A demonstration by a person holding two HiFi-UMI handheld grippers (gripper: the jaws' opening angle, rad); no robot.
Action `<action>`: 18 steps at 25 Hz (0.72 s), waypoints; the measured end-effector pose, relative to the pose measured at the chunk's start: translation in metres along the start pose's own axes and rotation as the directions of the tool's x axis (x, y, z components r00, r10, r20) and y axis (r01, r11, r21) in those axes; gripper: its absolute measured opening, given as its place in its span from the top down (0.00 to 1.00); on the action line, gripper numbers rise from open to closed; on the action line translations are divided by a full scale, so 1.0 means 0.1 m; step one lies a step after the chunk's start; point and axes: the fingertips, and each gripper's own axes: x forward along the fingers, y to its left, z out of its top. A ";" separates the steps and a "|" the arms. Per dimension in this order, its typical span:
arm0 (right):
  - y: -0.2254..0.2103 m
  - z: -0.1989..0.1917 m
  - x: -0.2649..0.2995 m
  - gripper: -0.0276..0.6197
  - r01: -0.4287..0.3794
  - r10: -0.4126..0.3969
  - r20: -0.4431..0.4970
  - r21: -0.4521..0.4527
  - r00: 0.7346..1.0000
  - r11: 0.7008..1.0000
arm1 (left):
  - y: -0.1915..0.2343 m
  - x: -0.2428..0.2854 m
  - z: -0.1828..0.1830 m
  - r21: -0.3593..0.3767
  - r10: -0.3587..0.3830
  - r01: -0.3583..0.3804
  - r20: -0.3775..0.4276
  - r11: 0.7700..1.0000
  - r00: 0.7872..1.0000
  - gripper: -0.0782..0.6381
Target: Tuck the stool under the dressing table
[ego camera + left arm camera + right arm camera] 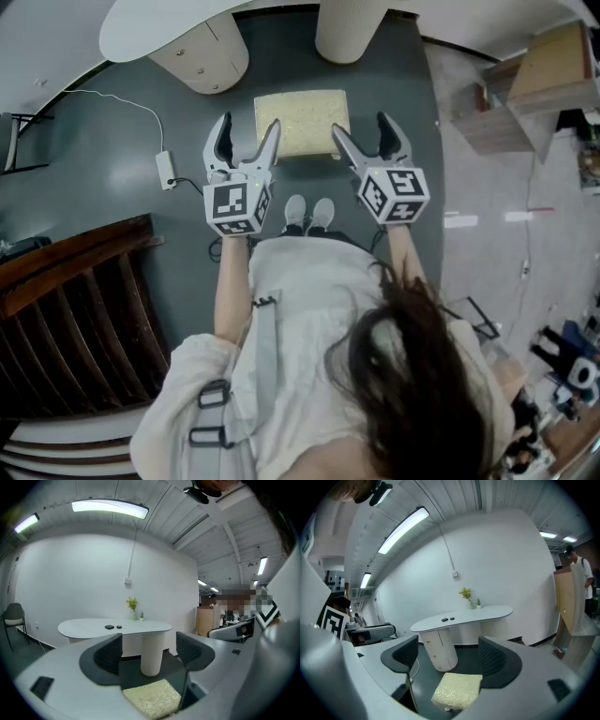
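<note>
The left tongs stand wide open with nothing between the pads. In the left gripper view only the floor and the far furniture show through the gap. The stool lies just ahead of them and to their right, low on the dark floor. It is directly in front of the person's shoes, and its cream patterned cushion faces up.

The cushion is nearly square, a little wider across than deep. Its long axis therefore runs side to side between the two hands, and its edges sit roughly square to the person. The right tongs are also spread wide and empty, with the stool just ahead and to their left. Neither hand is clearly nearer: each frames one near corner, and both appear to hover above the stool rather than touch it.

Beyond the stool stands the bench, with its drawer pedestal to the left and its round column to the right. The stool is still short of the white top, facing the gap between the two supports but sitting slightly toward the column. My guess is that the push should go straight away from the person, with a slight lean leftward so the stool clears the column.
</note>
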 end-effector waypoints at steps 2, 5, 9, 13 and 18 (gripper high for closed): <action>-0.03 0.00 0.00 0.36 0.004 -0.004 -0.005 0.014 1.000 1.000 | 0.03 0.01 -0.02 -0.010 0.007 -0.007 -0.007 1.000 1.000 0.42; -0.10 -0.03 0.03 0.36 0.009 -0.008 -0.022 0.009 1.000 1.000 | 0.06 0.04 -0.06 -0.021 0.021 -0.021 -0.018 1.000 1.000 0.42; -0.18 -0.07 0.10 0.36 0.003 -0.003 -0.042 -0.001 0.999 1.000 | 0.11 0.15 -0.14 -0.034 0.019 -0.020 -0.032 0.999 0.999 0.42; -0.26 -0.17 0.25 0.36 -0.008 0.007 -0.074 -0.011 0.997 1.000 | 0.21 0.31 -0.30 -0.073 0.013 -0.017 -0.051 0.997 0.999 0.42; -0.43 -0.55 0.43 0.36 0.000 -0.005 -0.132 -0.035 0.991 0.999 | 0.26 0.57 -0.81 0.033 0.017 -0.012 -0.136 0.999 0.991 0.42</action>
